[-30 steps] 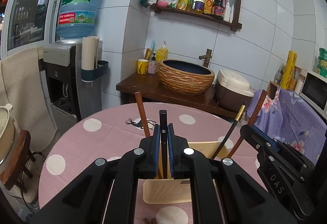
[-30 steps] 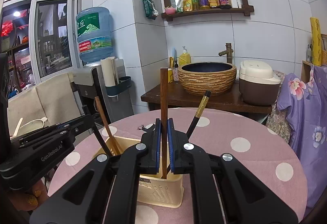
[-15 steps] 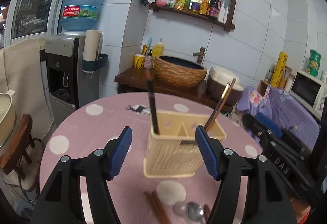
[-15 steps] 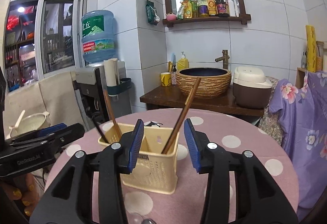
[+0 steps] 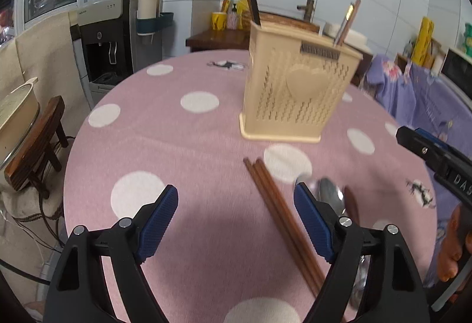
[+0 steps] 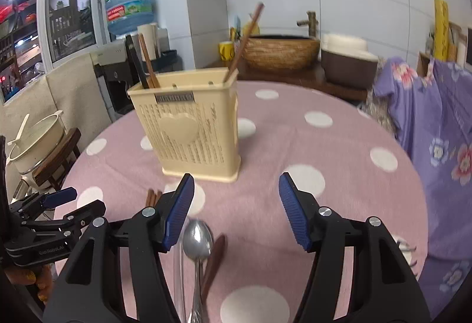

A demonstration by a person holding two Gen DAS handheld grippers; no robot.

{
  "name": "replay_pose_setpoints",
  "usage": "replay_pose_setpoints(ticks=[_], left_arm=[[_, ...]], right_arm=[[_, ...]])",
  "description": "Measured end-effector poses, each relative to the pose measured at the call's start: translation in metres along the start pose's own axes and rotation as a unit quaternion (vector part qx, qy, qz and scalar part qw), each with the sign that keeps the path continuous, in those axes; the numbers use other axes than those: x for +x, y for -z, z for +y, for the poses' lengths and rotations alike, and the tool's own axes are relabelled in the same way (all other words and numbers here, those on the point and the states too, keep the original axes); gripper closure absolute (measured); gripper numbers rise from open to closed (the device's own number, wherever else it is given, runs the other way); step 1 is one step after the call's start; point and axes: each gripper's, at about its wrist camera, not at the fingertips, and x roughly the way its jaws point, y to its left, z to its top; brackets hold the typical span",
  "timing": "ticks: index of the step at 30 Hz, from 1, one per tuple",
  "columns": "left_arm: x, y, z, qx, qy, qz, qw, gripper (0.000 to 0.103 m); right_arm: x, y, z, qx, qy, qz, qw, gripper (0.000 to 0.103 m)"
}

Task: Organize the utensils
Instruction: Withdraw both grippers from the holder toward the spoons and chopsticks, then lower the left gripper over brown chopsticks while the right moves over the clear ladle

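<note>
Taking the cream utensil holder (image 5: 298,93) on the pink dotted tablecloth (image 5: 165,140) as the marker: on the near left of it hangs the left gripper (image 5: 236,219), tipped downward, jaws spreading apart with nothing clamped. A pair of brown chopsticks (image 5: 280,211) lies in front of the holder, running under its right finger. I'd worry here that closing on both sticks at once lets one roll free, or that the pad pins them against the cloth and drags it.

Further right, still in front of the holder, the right gripper (image 6: 236,211) also slopes down, jaws widening and empty. A metal spoon (image 6: 197,237) and a dark brown utensil (image 6: 214,258) lie touching beneath its left finger. The risk is catching the two together, or the smooth spoon sliding out of the pads. The grippers sit close, so a clash looks possible too.
</note>
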Motion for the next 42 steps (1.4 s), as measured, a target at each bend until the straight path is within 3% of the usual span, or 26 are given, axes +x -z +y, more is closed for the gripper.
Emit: replay_pose_setpoints(ticks=[8,25,31,36,42], left_arm=[[0.024,0.015,-0.031,0.057,-0.007,0.035,0.9977,0.038],[0.04,0.028,-0.022,0.041,-0.023,0.068,0.9966,0.047],[0.026,0.024,0.0,-0.006,-0.02,0.052,0.9984,0.047],[0.032,0.016,-0.008,0.002,-0.017,0.052,0.9985,0.048],[0.055,0.013,-0.017,0.008,-0.019,0.075,0.997,0.064]], right_arm=[[0.003,0.024,-0.006,0.009,0.004,0.029,1.0,0.043],[0.014,0.028,-0.006,0.022,-0.007,0.053,0.998,0.043],[0.016,0.03,-0.008,0.027,-0.008,0.057,0.998,0.043],[0.018,0.03,0.002,0.011,-0.016,0.059,0.998,0.043],[0.015,0.031,0.0,0.014,-0.012,0.058,0.998,0.043]])
